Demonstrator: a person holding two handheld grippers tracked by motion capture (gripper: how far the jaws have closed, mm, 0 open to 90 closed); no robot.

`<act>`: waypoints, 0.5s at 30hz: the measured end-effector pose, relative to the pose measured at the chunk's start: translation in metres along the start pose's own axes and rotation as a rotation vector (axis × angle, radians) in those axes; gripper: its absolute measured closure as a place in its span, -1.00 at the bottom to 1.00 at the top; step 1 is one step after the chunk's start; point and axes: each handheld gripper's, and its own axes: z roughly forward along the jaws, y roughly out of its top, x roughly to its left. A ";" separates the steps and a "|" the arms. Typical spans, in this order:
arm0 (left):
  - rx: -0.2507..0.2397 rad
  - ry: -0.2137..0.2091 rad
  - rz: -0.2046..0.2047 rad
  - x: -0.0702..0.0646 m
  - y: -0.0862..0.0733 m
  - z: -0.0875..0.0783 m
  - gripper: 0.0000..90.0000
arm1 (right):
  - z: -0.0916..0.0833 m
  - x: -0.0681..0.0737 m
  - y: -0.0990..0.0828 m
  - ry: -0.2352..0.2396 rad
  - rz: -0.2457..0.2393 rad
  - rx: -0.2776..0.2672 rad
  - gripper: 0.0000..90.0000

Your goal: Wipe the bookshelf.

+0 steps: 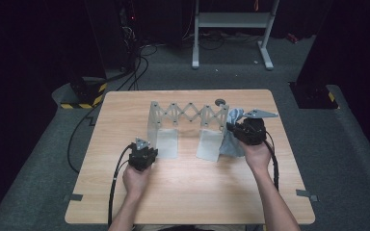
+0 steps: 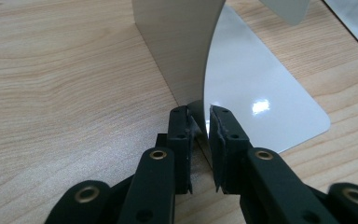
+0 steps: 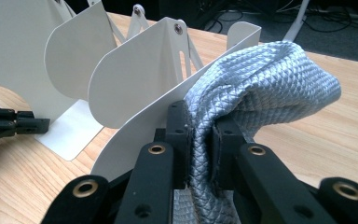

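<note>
Grey quilted cloth: pinched by right tool, draped over the expanding file rack's end divider, near the surface's far right corner. Left tool pinches the rack's opposite plate; keep it steady, lift the cloth clear.

Open tabletop before upright rack
</note>
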 end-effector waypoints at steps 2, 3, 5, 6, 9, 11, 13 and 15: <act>0.000 0.001 0.001 -0.001 0.000 0.000 0.75 | 0.002 -0.001 -0.001 0.004 0.001 -0.002 0.80; 0.000 0.001 0.002 -0.001 0.000 0.000 0.74 | 0.003 -0.002 -0.003 0.007 0.010 -0.004 0.80; 0.001 0.002 0.003 -0.001 0.000 0.000 0.74 | 0.006 -0.005 -0.008 0.014 0.025 0.002 0.80; 0.001 0.002 0.003 -0.001 0.000 0.000 0.74 | 0.009 -0.007 -0.012 0.019 0.037 0.012 0.80; 0.000 0.000 0.001 0.000 0.000 0.000 0.74 | 0.020 -0.010 -0.022 0.023 0.054 0.044 0.80; 0.000 0.000 0.000 0.000 0.000 0.000 0.74 | 0.030 -0.012 -0.029 0.018 0.065 0.077 0.81; 0.000 0.000 0.000 -0.001 0.000 0.000 0.74 | 0.039 -0.015 -0.036 0.014 0.081 0.102 0.81; 0.001 0.002 0.003 -0.001 0.000 0.000 0.74 | 0.047 -0.019 -0.043 0.013 0.097 0.122 0.81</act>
